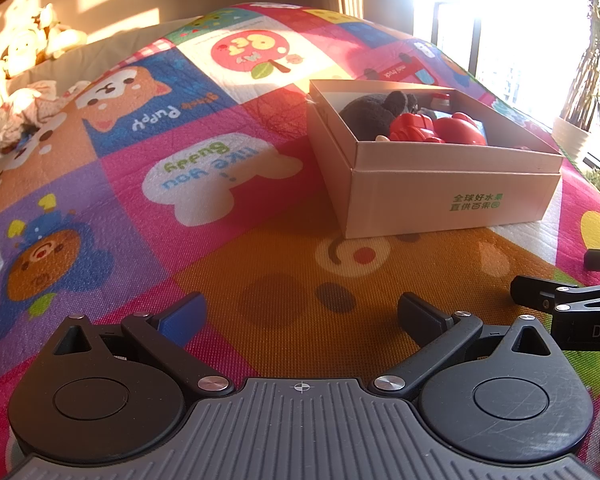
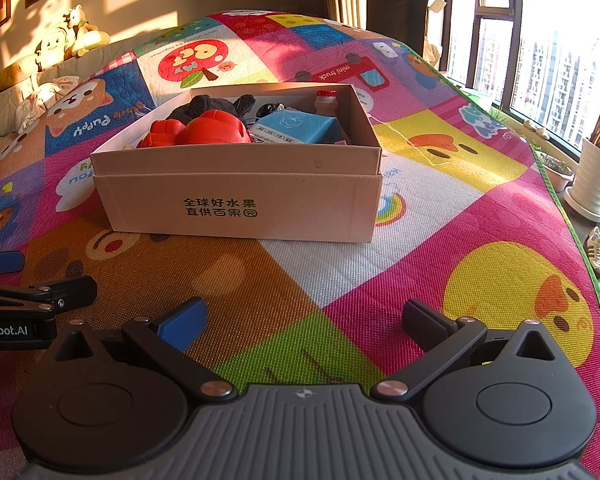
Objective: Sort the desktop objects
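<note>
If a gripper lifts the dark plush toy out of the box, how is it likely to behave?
The dark plush toy looks fuzzy and slumped, so it would probably squash and droop rather than stay stiff. It seems light and unlikely to slip or break. The red plastic toy appears to lie against it in the cardboard box and may shift.

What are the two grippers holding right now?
Nothing. The left gripper and the right gripper are both open and empty above the play mat. The toys sit in the cardboard box.
</note>
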`<move>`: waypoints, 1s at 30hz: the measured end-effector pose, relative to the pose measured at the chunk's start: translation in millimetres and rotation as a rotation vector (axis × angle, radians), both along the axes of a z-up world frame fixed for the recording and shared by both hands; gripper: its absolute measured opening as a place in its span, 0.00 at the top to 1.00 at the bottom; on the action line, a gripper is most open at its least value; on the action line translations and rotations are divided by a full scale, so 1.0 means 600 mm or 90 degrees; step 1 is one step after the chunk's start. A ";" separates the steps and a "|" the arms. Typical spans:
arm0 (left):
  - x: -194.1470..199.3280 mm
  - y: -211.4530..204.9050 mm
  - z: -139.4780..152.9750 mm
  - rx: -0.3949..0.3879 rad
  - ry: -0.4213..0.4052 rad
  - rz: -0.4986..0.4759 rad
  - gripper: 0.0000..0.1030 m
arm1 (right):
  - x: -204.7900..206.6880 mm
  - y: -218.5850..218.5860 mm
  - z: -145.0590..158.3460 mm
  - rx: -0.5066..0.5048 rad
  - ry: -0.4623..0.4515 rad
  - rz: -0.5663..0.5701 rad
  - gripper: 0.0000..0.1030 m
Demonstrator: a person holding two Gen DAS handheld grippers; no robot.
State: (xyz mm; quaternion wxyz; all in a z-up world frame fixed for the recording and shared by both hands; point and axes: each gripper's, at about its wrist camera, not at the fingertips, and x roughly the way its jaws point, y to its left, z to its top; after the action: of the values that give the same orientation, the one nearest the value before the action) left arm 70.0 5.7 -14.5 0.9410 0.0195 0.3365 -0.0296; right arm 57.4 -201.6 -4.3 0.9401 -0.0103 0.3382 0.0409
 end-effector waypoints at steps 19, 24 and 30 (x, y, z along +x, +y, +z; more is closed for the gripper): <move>0.000 0.001 0.000 -0.001 0.000 0.000 0.00 | 0.000 0.000 0.000 0.000 0.000 0.000 0.00; 0.000 0.001 0.001 0.000 0.000 0.000 0.00 | 0.000 0.000 0.000 0.000 0.000 0.000 0.00; 0.001 0.001 0.001 -0.002 0.004 -0.001 0.00 | 0.000 0.001 0.000 0.000 0.000 0.000 0.00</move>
State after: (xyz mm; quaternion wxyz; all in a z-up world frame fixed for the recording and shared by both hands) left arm 70.4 6.5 -14.1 0.9399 0.0181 0.3394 -0.0312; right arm 57.4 -201.0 -4.3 0.9402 -0.0101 0.3381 0.0410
